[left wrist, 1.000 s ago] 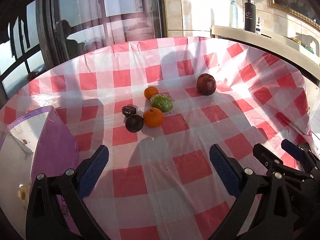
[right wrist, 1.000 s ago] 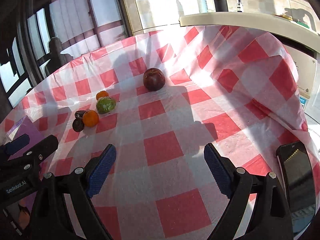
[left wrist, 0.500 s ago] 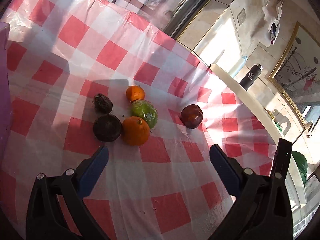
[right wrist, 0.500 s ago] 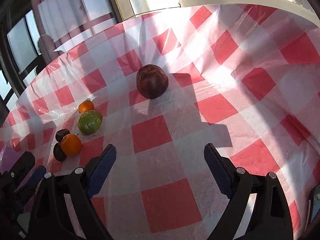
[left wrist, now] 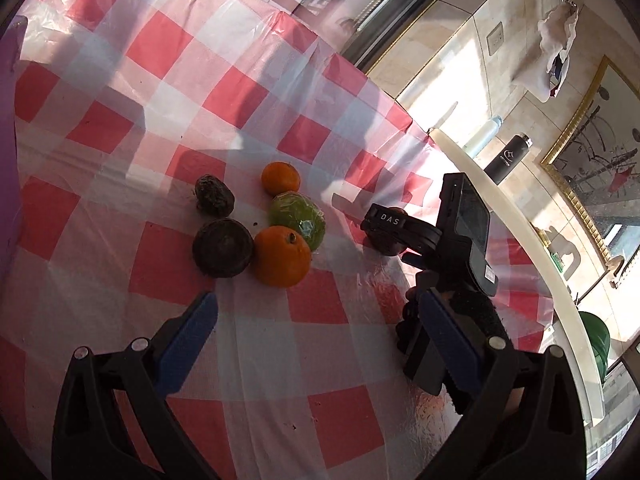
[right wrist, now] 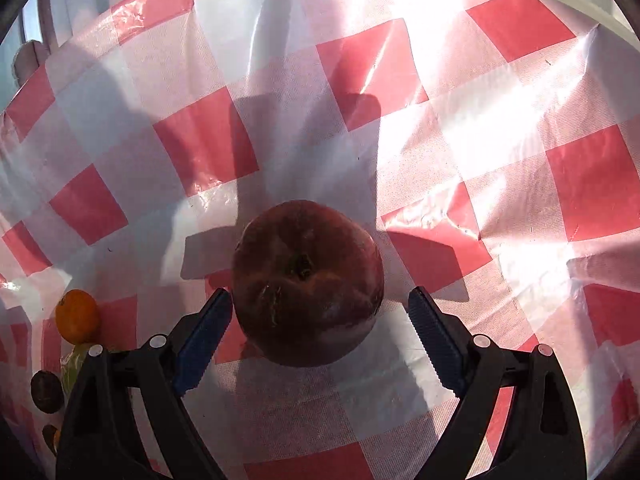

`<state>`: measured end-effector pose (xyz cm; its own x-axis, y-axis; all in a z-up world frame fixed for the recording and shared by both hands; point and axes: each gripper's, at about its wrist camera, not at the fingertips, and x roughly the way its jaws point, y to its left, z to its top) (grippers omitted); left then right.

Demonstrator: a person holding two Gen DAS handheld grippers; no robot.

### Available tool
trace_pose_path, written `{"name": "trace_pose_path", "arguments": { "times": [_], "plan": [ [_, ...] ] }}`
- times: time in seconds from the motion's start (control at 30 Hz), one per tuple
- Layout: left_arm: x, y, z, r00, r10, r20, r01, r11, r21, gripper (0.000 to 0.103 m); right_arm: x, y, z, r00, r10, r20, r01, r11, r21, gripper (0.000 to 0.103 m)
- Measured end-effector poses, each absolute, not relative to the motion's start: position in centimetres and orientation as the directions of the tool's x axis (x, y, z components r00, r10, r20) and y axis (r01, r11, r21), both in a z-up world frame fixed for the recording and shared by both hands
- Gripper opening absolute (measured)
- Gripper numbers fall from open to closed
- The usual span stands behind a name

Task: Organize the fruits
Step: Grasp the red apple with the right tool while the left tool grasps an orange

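The right gripper (right wrist: pixel 320 316) has its jaws spread wide on either side of a dark red apple (right wrist: pixel 307 282) that sits on the red-and-white checked cloth (right wrist: pixel 440 128) covering the tabletop; the left blue pad lies just beside the apple's skin, the right pad stands clearly apart from it, so the fruit is framed but not pinched. The apple shows its stem hollow toward the camera and lies in the shade of the gripper, with bright sun on the cloth behind it toward the far edge of the tabletop. In the left wrist view the left gripper (left wrist: pixel 320 336) hangs above the cloth with its jaws open and nothing between them. Ahead of it a cluster of fruit rests near the middle of the tabletop: a large orange (left wrist: pixel 282 257) touching a green fruit wrapped in film (left wrist: pixel 297 220), a smaller orange (left wrist: pixel 280 178) just behind the green one, a dark round fruit (left wrist: pixel 223 248) touching the large orange on its left, and a smaller dark wrinkled fruit (left wrist: pixel 214 195) just behind that. The apple is well apart from this cluster, toward the right edge of the tabletop. A purple container (left wrist: pixel 7 152) stands at the left edge, and a black bottle (left wrist: pixel 507 158) stands on a pale ledge (left wrist: pixel 532 248) beyond the tabletop.
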<state>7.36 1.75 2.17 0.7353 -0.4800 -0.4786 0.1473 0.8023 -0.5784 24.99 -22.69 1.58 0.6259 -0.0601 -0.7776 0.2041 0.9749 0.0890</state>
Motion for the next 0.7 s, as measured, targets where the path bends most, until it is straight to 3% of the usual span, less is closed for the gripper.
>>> {"name": "trace_pose_path", "arguments": {
  "times": [0.1, 0.17, 0.2, 0.33, 0.63, 0.67, 0.7],
  "plan": [
    [7.4, 1.9, 2.1, 0.733, -0.484, -0.478, 0.146, 0.798, -0.584, 0.101, 26.3, -22.0, 1.5, 0.605, -0.096, -0.791, 0.197, 0.980, 0.032, 0.087],
    [7.4, 1.9, 2.0, 0.731, -0.486, -0.480, 0.145, 0.797, -0.586, 0.101, 25.8, -21.5, 1.7, 0.626, -0.090, -0.775, 0.169, 0.985, 0.022, 0.066],
    [7.4, 1.9, 2.0, 0.730, -0.487, -0.479, 0.145, 0.796, -0.588, 0.101, 25.2, -21.3, 1.9, 0.629, -0.105, -0.771, 0.173, 0.985, 0.007, 0.061],
    [7.6, 1.9, 1.9, 0.727, -0.487, -0.484, 0.145, 0.798, -0.585, 0.101, 20.2, -21.4, 1.9, 0.649, -0.039, -0.760, 0.153, 0.985, 0.080, 0.061],
    [7.7, -0.5, 2.3, 0.699, -0.468, -0.541, 0.195, 0.853, -0.485, 0.100, 7.8, -24.5, 2.1, 0.775, 0.149, -0.614, 0.147, 0.903, 0.405, 0.061],
    [7.8, -0.8, 2.3, 0.698, -0.454, -0.554, 0.191, 0.864, -0.466, 0.097, 8.0, -24.8, 2.2, 0.776, 0.158, -0.611, 0.150, 0.894, 0.422, 0.061],
    [8.1, -1.3, 2.2, 0.690, -0.446, -0.570, 0.194, 0.873, -0.448, 0.084, 8.2, -24.8, 2.1, 0.767, 0.173, -0.618, 0.153, 0.886, 0.437, 0.061]
  ]
}}
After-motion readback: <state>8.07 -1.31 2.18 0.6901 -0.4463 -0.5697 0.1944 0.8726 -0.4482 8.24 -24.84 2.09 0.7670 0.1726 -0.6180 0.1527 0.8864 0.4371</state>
